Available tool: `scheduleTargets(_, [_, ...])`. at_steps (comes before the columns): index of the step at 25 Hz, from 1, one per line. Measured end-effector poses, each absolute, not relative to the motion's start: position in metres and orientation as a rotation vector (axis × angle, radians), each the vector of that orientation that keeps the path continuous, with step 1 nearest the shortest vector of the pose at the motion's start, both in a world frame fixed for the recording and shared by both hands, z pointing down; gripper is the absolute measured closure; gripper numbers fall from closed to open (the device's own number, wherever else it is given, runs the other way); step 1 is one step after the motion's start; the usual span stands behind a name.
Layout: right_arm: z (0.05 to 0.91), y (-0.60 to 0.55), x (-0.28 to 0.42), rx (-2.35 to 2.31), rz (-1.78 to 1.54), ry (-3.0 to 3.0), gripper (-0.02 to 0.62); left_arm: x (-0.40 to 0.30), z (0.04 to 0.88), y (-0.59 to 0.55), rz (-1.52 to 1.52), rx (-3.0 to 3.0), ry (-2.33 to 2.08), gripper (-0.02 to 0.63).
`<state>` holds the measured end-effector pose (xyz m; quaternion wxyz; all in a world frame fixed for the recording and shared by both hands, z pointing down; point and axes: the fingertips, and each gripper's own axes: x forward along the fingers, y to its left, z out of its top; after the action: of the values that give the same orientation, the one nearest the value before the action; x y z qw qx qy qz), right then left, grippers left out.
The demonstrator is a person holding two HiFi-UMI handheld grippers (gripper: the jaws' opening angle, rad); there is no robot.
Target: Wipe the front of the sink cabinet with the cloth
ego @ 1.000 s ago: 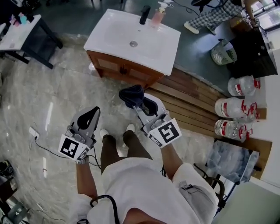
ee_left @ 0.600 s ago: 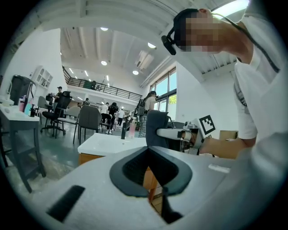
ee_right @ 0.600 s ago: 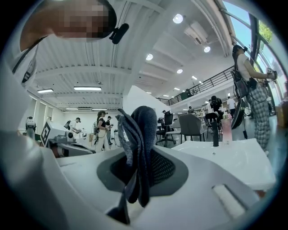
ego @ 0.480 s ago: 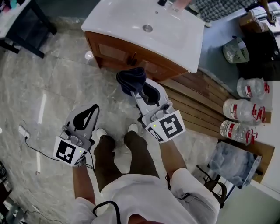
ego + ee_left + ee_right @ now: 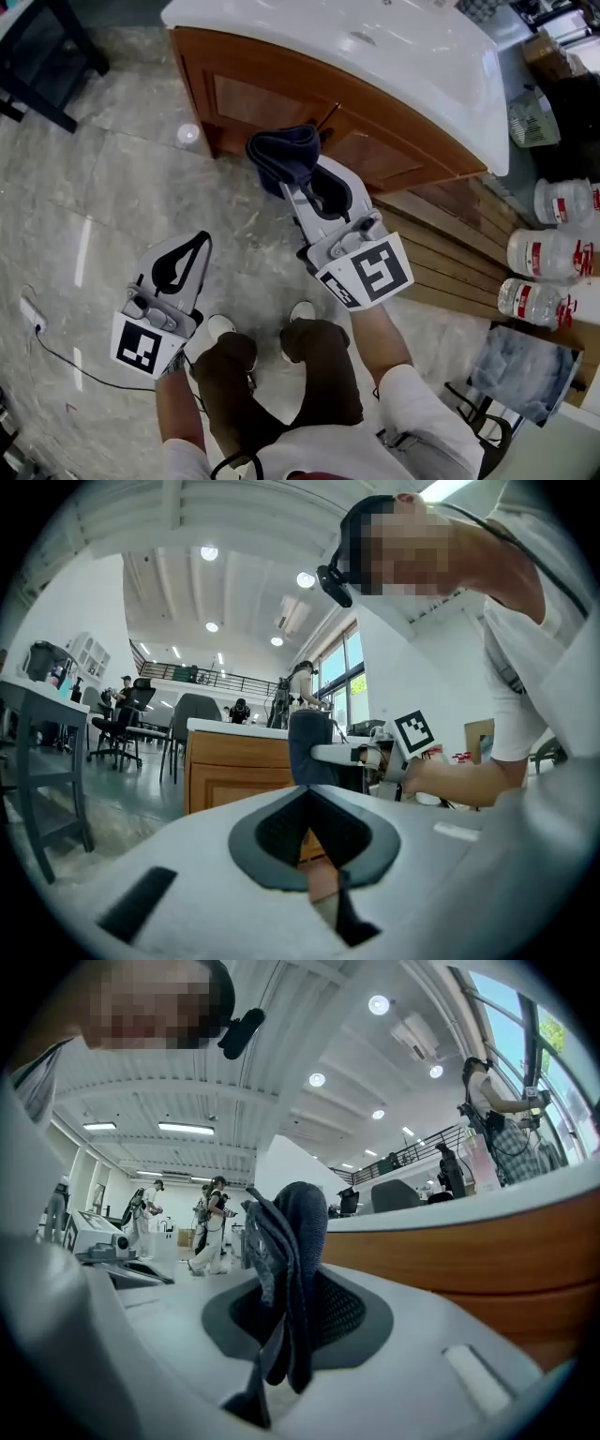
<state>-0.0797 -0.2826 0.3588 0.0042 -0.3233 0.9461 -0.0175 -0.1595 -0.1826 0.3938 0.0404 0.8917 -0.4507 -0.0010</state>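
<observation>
The wooden sink cabinet [image 5: 281, 103] with a white basin top [image 5: 412, 56] fills the top of the head view. My right gripper [image 5: 298, 187] is shut on a dark blue cloth [image 5: 281, 155], which is bunched at the jaw tips just short of the cabinet front, near a dark door handle [image 5: 328, 117]. In the right gripper view the cloth [image 5: 286, 1269] stands up between the jaws, with the cabinet's wood front [image 5: 487, 1260] to the right. My left gripper [image 5: 183, 262] hangs lower left over the floor, shut with nothing in it. The left gripper view shows the cabinet [image 5: 234, 771] and cloth [image 5: 309, 747] ahead.
Marble floor [image 5: 112, 206] lies left of the cabinet. Wooden decking [image 5: 450, 253] runs at the right, with large water bottles [image 5: 544, 253] beyond it. A white cable [image 5: 56, 347] trails on the floor at lower left. My shoes [image 5: 220, 328] are below the grippers.
I have stepped closer to the cabinet and leaned down, so it now fills the top. The right gripper with the cloth has risen toward the cabinet front. The left gripper has stayed low.
</observation>
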Motion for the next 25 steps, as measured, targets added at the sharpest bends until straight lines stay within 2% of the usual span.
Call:
scheduleTargets(10, [0.466,-0.328,-0.105,-0.954,0.096,2.878,0.526,-0.156,0.527,-0.218,0.026,2.892,-1.359,0.604])
scheduleTargets(25, [0.477,-0.342,-0.095,-0.985,0.189,2.84,0.526,-0.131,0.563,-0.235,-0.097,2.951,-1.329,0.604])
